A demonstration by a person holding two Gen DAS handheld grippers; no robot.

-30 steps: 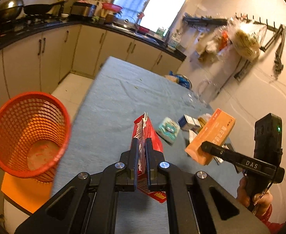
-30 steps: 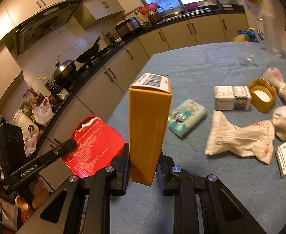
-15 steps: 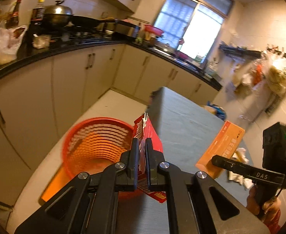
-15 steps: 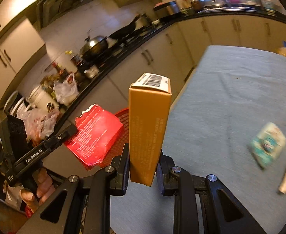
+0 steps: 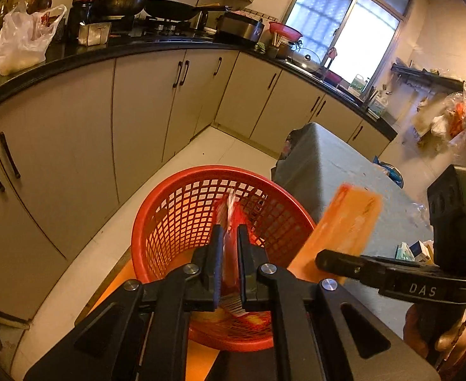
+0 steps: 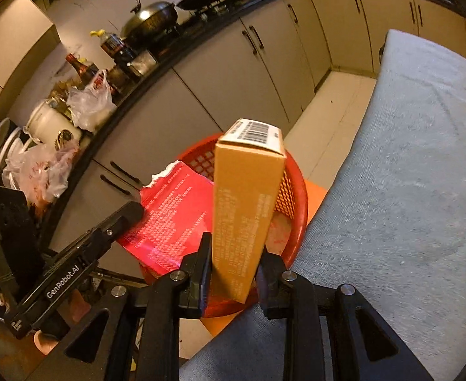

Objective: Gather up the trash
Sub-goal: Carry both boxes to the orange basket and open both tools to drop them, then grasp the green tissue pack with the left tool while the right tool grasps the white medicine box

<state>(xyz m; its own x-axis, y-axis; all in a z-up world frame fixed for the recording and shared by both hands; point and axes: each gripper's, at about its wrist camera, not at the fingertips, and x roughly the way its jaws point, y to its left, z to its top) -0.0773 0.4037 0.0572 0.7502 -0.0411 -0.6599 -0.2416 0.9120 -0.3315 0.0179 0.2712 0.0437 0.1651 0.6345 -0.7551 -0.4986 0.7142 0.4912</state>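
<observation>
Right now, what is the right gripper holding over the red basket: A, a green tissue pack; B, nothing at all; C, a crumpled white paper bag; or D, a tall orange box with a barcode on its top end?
D: in the right wrist view the right gripper has its fingers shut on the orange box, barcode end up, with the red basket just behind it beside the table.

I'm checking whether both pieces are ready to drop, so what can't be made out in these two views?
- Left wrist view: the red wrapper is motion-blurred and half hidden by the left gripper's fingers; grip unclear.
- Left wrist view: the orange box is blurred.
- Both views: the red basket's contents are hidden by wrapper and box.
</observation>
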